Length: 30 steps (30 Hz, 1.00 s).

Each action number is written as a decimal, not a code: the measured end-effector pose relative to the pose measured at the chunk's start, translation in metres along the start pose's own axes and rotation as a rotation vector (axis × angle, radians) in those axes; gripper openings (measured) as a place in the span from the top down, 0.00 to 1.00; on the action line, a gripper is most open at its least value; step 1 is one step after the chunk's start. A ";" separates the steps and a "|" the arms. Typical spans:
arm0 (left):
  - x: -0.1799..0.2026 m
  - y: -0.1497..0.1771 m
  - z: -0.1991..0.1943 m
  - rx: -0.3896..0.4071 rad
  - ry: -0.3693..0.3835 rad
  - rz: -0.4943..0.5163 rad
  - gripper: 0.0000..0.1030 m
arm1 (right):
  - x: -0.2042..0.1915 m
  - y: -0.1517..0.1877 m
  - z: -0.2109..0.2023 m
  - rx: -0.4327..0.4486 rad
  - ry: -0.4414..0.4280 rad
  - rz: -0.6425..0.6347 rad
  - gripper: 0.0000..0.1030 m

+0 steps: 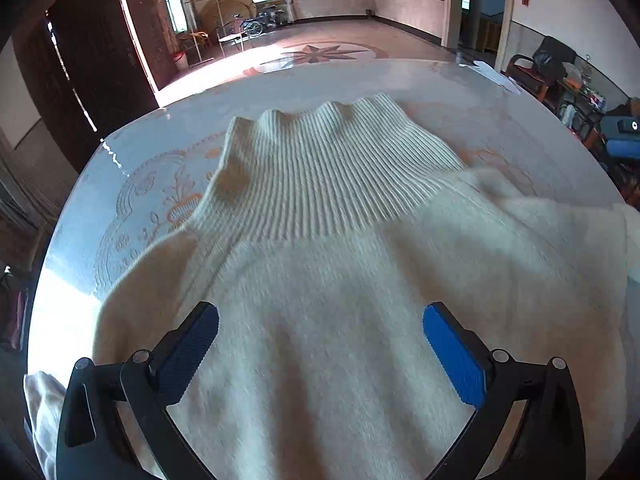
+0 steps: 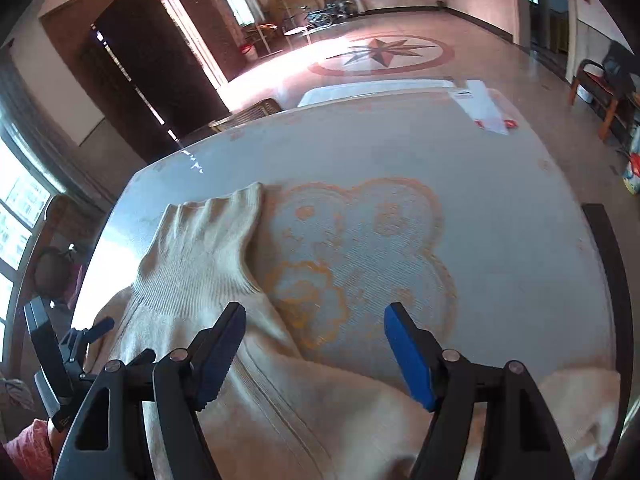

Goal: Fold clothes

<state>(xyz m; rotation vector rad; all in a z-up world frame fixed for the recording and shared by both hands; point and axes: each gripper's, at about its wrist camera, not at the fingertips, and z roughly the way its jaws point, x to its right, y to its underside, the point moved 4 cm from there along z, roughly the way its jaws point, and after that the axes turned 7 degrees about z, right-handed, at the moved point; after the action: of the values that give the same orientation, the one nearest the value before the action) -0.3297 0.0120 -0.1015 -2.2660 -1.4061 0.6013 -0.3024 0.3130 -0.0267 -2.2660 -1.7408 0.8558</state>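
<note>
Two grippers are hovering over a cream sweater (image 1: 340,300) that is lying spread on the desk (image 2: 500,200), its ribbed turtleneck collar (image 1: 320,172) pointing toward the far edge. The left gripper (image 1: 320,344) is standing spread wide above the sweater's chest, holding nothing. The right gripper (image 2: 314,344) is also spread, empty, straddling the shoulder edge beside the desk's orange floral pattern (image 2: 360,256).
</note>
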 end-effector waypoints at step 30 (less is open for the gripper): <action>0.082 0.129 -0.086 0.067 -0.071 -0.022 0.00 | 0.245 0.088 -0.044 -0.003 0.493 -0.267 0.31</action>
<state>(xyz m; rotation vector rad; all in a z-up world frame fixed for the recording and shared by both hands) -0.1552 0.0243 -0.1126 -2.1943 -1.4202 0.7168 -0.1672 0.5217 -0.1137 -1.9577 -1.7383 0.2154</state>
